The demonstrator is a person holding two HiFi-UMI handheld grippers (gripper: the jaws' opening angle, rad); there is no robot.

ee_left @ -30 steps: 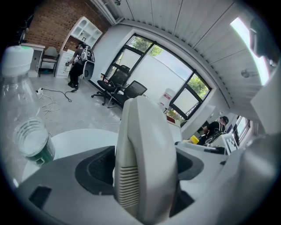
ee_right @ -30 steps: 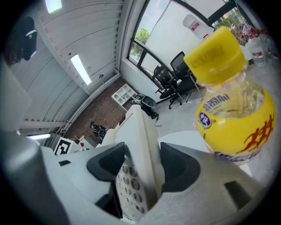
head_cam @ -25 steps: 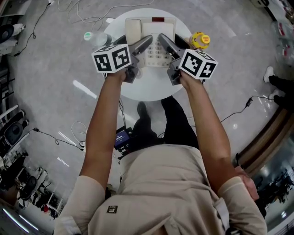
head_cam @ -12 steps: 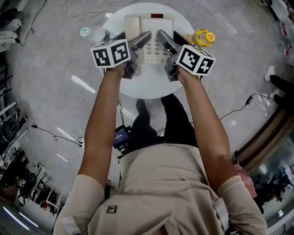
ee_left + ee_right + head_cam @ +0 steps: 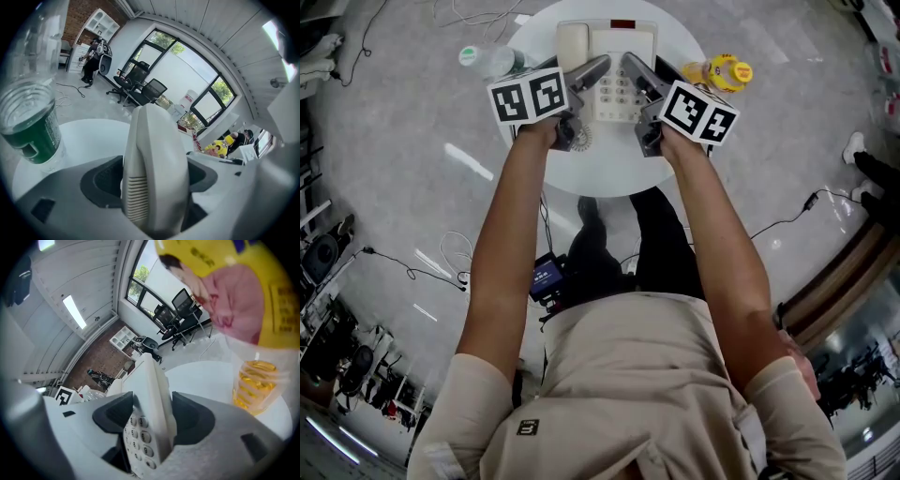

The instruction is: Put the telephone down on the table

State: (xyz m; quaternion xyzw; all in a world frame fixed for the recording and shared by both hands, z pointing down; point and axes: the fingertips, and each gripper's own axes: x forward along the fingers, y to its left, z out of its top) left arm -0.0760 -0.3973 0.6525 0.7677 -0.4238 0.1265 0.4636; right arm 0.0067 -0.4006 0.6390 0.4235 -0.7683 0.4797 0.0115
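Observation:
A white desk telephone [image 5: 607, 54] with a handset on its left and a keypad sits over the far half of the round white table [image 5: 605, 169]. My left gripper [image 5: 596, 67] is shut on its left side, and the handset [image 5: 152, 168] fills the space between the jaws. Gripping the right edge is my right gripper [image 5: 630, 66], shut beside the keypad [image 5: 140, 437]. I cannot tell whether the telephone rests on the table or hangs just above it.
A clear water bottle [image 5: 490, 62] with a green cap stands at the table's left edge, close to my left gripper [image 5: 154, 187]. To the right of my right gripper [image 5: 150, 423] lies a yellow bottle [image 5: 720, 72]. Cables run over the grey floor [image 5: 403, 169].
Both grippers keep their hold on the telephone. It has shifted slightly toward the far side of the table, and the head view has moved a little with it.

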